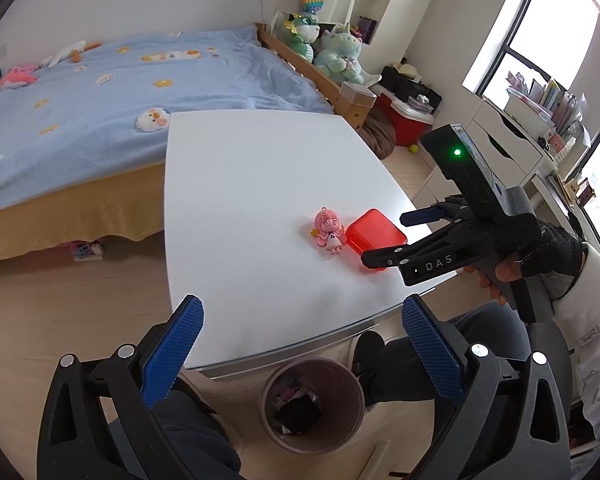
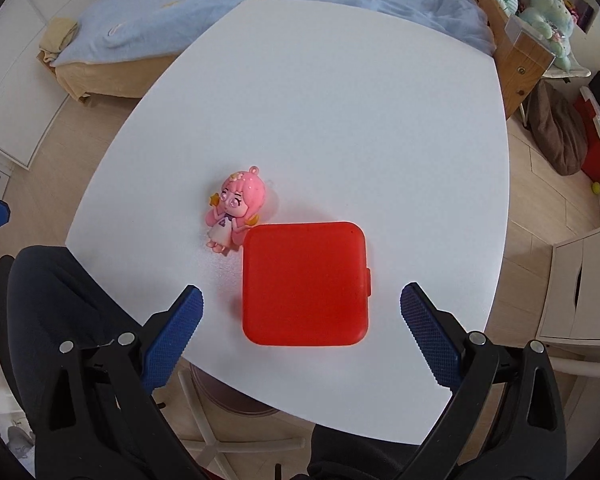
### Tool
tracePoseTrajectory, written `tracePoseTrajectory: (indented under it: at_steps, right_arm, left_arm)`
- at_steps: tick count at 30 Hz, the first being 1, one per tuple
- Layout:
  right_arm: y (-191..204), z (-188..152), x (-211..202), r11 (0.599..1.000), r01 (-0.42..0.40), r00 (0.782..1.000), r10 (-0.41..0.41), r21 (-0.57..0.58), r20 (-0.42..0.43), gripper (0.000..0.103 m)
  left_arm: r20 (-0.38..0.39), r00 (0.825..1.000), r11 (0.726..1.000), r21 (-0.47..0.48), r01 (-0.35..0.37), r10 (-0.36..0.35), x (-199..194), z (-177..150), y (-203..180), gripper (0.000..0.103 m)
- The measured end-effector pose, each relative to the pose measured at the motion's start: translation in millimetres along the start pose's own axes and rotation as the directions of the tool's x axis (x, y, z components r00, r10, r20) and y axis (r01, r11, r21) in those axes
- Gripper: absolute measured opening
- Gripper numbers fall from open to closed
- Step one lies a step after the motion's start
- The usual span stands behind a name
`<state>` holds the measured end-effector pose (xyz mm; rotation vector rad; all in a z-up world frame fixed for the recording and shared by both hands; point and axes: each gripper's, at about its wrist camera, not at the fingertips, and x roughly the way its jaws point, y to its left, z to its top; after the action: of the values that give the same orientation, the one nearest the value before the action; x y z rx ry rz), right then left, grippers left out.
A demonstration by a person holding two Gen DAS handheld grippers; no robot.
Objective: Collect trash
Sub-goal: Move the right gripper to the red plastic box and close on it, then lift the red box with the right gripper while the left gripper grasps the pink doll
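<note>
- My right gripper stands wide open, holding nothing, poised just above the red box, which lies between its fingers near the table's front edge.
- My left gripper is likewise open and empty, back at the table's near edge, well apart from the box; the right is clearly nearer.
- The box looks almost square, latch tab toward the right finger.
- A pink figurine touches the box's far-left corner.
- The bin stands under the table edge; its contents are indistinct.
</note>
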<state>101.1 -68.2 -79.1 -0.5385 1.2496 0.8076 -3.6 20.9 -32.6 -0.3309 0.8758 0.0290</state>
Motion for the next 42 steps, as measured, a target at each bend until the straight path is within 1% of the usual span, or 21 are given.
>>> tracePoseTrajectory:
  at_steps: [8,10,13,14,15,16,17,19,29,35,42]
  right_arm:
    - [0,3,12,1.000,0.015,1.000,-0.015,-0.002,-0.023,0.097]
    - [1,3,12,1.000,0.022,1.000,-0.022,-0.008,-0.020,0.096]
    - [3,4,9,0.999,0.031,0.999,-0.032,-0.013,-0.013,0.092]
    - [4,4,8,0.999,0.043,0.999,-0.043,-0.016,-0.009,0.088]
    - [4,4,7,0.998,0.057,0.998,-0.057,-0.020,-0.005,0.081]
    - [4,3,6,0.998,0.063,0.998,-0.063,-0.022,0.000,0.078]
    - [4,3,4,0.998,0.063,0.998,-0.063,-0.020,0.004,0.073]
    - [3,3,3,0.998,0.064,0.998,-0.064,-0.019,0.009,0.067]
    - [-9,-4,-4,0.998,0.053,0.997,-0.055,0.041,0.053,0.066]
    - [-18,-12,-24,0.995,0.034,0.993,-0.044,0.091,0.106,0.066]
    - [-24,-32,-50,0.990,0.032,0.987,-0.052,0.136,0.149,0.066]
  left_arm:
    - [0.000,1.000,1.000,-0.014,-0.001,0.001,1,-1,5,0.096]
    - [-0.002,1.000,1.000,-0.016,-0.001,0.001,2,-1,5,0.096]
    - [-0.003,1.000,1.000,-0.018,0.000,0.000,2,-1,5,0.096]
    - [-0.004,1.000,1.000,-0.018,0.001,-0.001,3,-1,5,0.096]
    - [-0.004,1.000,1.000,-0.018,0.001,-0.001,3,-1,5,0.096]
    - [-0.004,1.000,1.000,-0.018,0.001,-0.001,3,-2,5,0.096]
    - [-0.004,1.000,1.000,-0.018,0.001,-0.001,3,-2,5,0.096]
    - [-0.004,1.000,1.000,-0.017,0.002,-0.002,3,-2,5,0.096]
    - [-0.010,1.000,1.000,-0.008,-0.001,0.001,8,1,2,0.096]
    - [-0.015,1.000,1.000,0.019,0.002,-0.002,15,14,-5,0.096]
    - [-0.043,0.999,1.000,0.029,0.005,-0.004,33,32,-11,0.096]
